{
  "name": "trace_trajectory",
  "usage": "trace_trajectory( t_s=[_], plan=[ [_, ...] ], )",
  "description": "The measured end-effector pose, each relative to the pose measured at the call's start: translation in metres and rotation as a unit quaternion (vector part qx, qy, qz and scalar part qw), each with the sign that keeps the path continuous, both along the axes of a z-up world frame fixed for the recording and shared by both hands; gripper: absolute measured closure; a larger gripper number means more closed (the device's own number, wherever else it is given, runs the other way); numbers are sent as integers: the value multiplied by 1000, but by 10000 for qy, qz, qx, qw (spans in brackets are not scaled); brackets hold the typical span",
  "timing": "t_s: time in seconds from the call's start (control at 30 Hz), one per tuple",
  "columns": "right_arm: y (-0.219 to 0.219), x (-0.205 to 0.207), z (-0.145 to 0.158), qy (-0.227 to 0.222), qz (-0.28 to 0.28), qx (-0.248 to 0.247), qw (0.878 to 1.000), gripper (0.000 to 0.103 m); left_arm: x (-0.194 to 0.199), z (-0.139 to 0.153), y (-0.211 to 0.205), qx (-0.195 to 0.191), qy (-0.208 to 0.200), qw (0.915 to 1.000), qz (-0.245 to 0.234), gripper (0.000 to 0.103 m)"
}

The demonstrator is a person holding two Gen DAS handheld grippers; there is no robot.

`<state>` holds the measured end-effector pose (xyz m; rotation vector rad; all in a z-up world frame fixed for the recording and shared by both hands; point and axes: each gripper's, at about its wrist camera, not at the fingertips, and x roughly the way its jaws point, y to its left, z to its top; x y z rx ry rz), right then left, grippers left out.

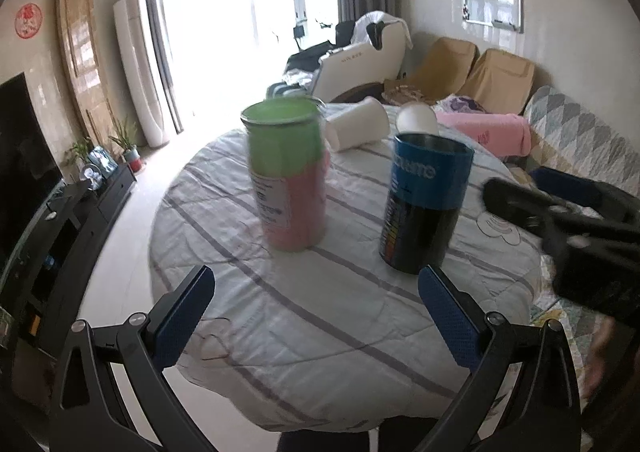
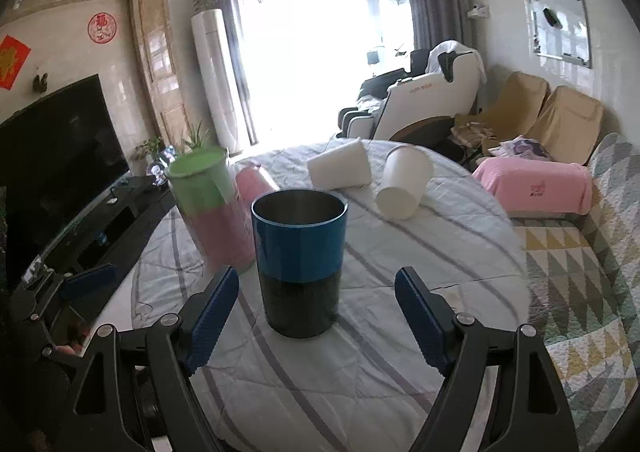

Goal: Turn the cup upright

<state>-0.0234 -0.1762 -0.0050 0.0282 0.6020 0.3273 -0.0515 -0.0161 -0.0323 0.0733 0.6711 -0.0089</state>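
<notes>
Both grippers hang over a round table [image 2: 460,248] draped in a quilted, pale cloth crossed by grey stripes. The right gripper [image 2: 316,318] has its ribbed blue pads spread wide with nothing between them; just ahead of its fingertips, centred in the gap, stands the blue and black cup [image 2: 300,264], a smooth metal cylinder, upright with its mouth open and a brushed steel lining showing inside. Ahead and to the left of that gripper stands the green and pink cup [image 2: 208,208], a matte cylinder, also upright, leaning in the lens distortion. Peeking out from behind it is a pink cup [image 2: 254,180] lying on its side. Farther ahead, beyond the blue cup, two white cups lie tipped over on the cloth: a white cup [image 2: 340,168] on the left, its side toward us, and a tapered white paper cup [image 2: 404,188] to the right, its flat base turned this way. The left gripper [image 1: 316,310] is likewise spread wide and holds nothing, with the green and pink cup [image 1: 286,176] ahead to its left and the blue and black cup [image 1: 424,204] just beyond its right fingertip. A sofa [image 2: 576,252] under a triangle-patterned quilt runs along the right.
</notes>
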Motion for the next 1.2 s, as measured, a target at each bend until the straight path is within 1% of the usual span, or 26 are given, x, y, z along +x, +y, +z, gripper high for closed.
trace_trajectory(
  t_s=[0.2, 0.37, 0.47, 0.57, 0.67, 0.7, 0.8, 0.87, 0.9, 1.0, 1.13, 1.2],
  plan=[
    [-10, -8, 20, -57, -86, 108, 9999, 21, -10, 22, 18, -54, -296, 9994, 154, 0],
    [-9, -9, 29, -94, -60, 134, 9998, 21, -12, 35, 27, -27, -469, 9986, 244, 0],
    [-7, -9, 33, -103, -30, 106, 9999, 21, -13, 41, 28, 7, -548, 9982, 260, 0],
    [-4, -6, 39, -12, -4, 52, 10000, 21, -12, 50, 24, 99, -555, 9983, 146, 0],
    [-2, -3, 50, 103, -28, -48, 9999, 21, -13, 62, 18, 237, -729, 9970, 124, 0],
    [-2, -4, 55, 67, -15, -65, 10000, 21, -14, 67, 16, 253, -824, 9962, 120, 0],
    [-2, -9, 68, -207, -62, -79, 9997, 21, -17, 79, 12, 252, -1098, 9935, 188, 0],
    [-4, -15, 78, -551, -164, -68, 9983, 21, -19, 85, 9, 308, -1294, 9907, 281, 0],
    [-3, -17, 81, -644, -203, -84, 9977, 21, -20, 88, 9, 315, -1370, 9895, 343, 0],
    [-4, -22, 88, -1006, -358, -70, 9943, 21, -21, 93, 8, 224, -1556, 9867, 421, 0],
    [-9, -28, 90, -1326, -466, 139, 9900, 21, -22, 94, 8, 156, -1677, 9846, 467, 0],
    [-13, -29, 90, -1445, -595, 154, 9876, 21, -22, 93, 8, 86, -1691, 9846, 440, 0]
  ],
)
